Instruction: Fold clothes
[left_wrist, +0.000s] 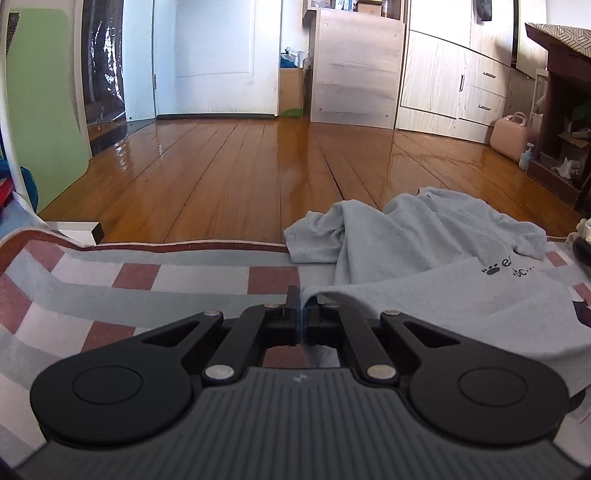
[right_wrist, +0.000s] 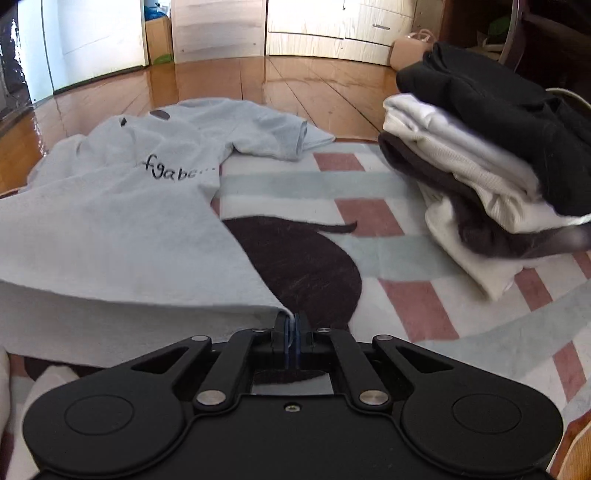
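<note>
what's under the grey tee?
The checked rug lies under the grey T-shirt, and a dark patch of it runs beneath the shirt's edge. The rest is covered.

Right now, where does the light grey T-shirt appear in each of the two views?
Left wrist view: light grey T-shirt at right, its hem pinched by the left gripper.
Right wrist view: it fills the left half.
Shared landmark: the checked rug.

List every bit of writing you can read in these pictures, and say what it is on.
"fgabc..." in dark handwritten letters, on the chest of the light grey T-shirt.
In the left wrist view the same print shows a paw mark, then "e" and "bc...", partly hidden by a fold.
No other writing.
</note>
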